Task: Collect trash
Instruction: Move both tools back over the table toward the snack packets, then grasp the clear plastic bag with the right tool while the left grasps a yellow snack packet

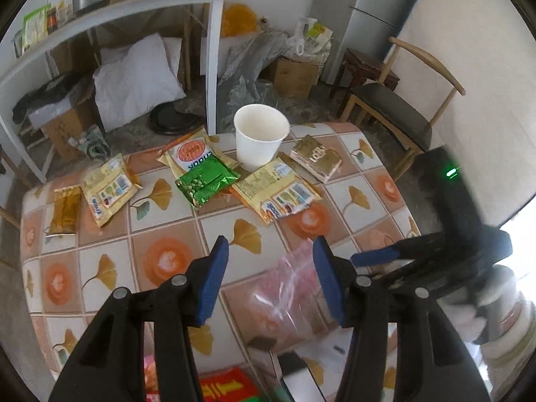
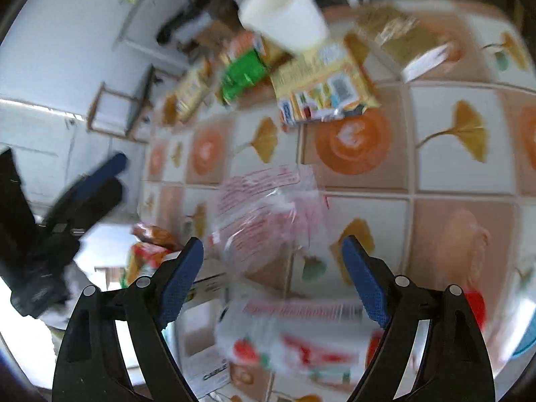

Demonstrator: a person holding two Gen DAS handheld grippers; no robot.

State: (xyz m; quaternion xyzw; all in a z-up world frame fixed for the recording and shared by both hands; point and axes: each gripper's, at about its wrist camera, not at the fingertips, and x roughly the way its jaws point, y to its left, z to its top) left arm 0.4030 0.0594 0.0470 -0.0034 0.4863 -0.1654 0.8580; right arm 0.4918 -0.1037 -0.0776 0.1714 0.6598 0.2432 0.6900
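Note:
Snack wrappers lie on the patterned tablecloth (image 1: pixel 110 261): a green pea packet (image 1: pixel 206 184), yellow wrappers (image 1: pixel 109 189) (image 1: pixel 276 192), a brown one (image 1: pixel 65 209) and a gold pack (image 1: pixel 316 157). A white paper cup (image 1: pixel 259 135) stands among them. A clear pink-printed plastic bag (image 1: pixel 288 288) lies near my left gripper (image 1: pixel 271 261), which is open and empty above it. My right gripper (image 2: pixel 273 258) is open and empty just short of the same bag (image 2: pixel 264 214); that view is blurred. The right gripper also shows in the left wrist view (image 1: pixel 378 254).
A wooden chair (image 1: pixel 402 107) stands at the table's far right. A white shelf (image 1: pixel 110 26), pillows and cardboard boxes (image 1: pixel 294 77) fill the floor beyond. Red and white packets (image 2: pixel 301 345) and a white box (image 2: pixel 204 335) lie at the near edge.

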